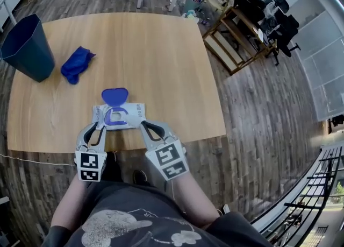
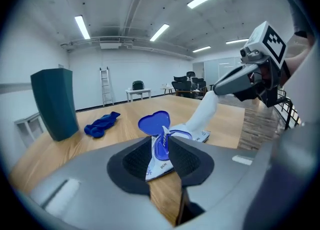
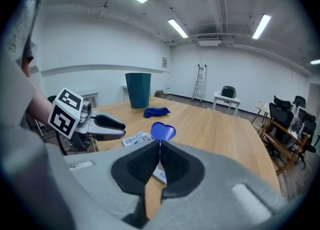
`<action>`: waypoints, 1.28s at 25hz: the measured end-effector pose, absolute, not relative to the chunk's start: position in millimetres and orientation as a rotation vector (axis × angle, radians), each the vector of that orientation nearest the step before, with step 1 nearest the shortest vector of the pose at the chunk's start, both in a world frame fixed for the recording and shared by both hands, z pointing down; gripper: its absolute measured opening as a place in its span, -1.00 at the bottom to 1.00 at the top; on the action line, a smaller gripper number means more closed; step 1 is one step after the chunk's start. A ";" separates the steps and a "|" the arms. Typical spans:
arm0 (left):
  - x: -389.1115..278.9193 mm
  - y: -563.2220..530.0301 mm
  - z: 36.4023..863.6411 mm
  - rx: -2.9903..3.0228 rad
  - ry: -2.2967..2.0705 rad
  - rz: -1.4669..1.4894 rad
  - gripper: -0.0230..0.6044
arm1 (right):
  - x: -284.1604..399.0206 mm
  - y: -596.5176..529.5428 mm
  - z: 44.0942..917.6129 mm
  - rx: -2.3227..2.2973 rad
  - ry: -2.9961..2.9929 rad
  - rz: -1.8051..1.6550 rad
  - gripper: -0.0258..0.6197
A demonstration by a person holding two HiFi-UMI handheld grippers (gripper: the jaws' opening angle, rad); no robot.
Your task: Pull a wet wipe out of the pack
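The wet wipe pack [image 1: 121, 115] lies near the table's front edge with its blue heart-shaped lid [image 1: 114, 96] flipped up. My left gripper [image 1: 98, 126] sits at the pack's left end; in the left gripper view [image 2: 161, 146] the pack's end [image 2: 159, 159] stands between the pads, which are apart and not pressing it. My right gripper [image 1: 143, 125] is at the pack's right end, shut on a white wet wipe [image 2: 207, 111] that stretches up from the pack's opening to its tips [image 2: 216, 89]. In the right gripper view [image 3: 159, 146] the pads are together on a thin white strip.
A dark bin [image 1: 26, 47] stands at the table's [image 1: 161, 52] far left, with a crumpled blue cloth [image 1: 77, 64] beside it. A wooden rack [image 1: 236, 36] and office chairs [image 1: 269, 14] stand on the floor beyond the table's right edge.
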State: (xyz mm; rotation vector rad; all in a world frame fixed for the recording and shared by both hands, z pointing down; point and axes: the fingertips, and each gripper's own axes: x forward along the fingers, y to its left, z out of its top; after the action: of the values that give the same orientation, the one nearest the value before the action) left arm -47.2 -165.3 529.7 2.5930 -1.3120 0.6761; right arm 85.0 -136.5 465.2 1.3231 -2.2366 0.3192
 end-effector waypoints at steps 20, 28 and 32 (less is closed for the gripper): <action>-46.4 -49.0 458.4 2.460 -1.532 0.391 -0.63 | 97.8 -33.7 472.0 1.208 -2.359 0.374 -0.92; -58.2 6.8 456.0 2.531 -1.396 0.334 -0.64 | 66.7 15.6 460.6 1.287 -2.314 0.336 -0.92; -86.2 38.9 449.3 2.529 -1.400 0.291 -0.65 | 47.0 55.3 458.4 1.313 -2.287 0.314 -0.92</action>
State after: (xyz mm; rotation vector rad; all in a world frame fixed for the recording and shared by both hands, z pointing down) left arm -86.2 38.9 449.3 2.5293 -1.4001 0.2907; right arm 47.0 55.3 458.4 1.3129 -2.2874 0.3138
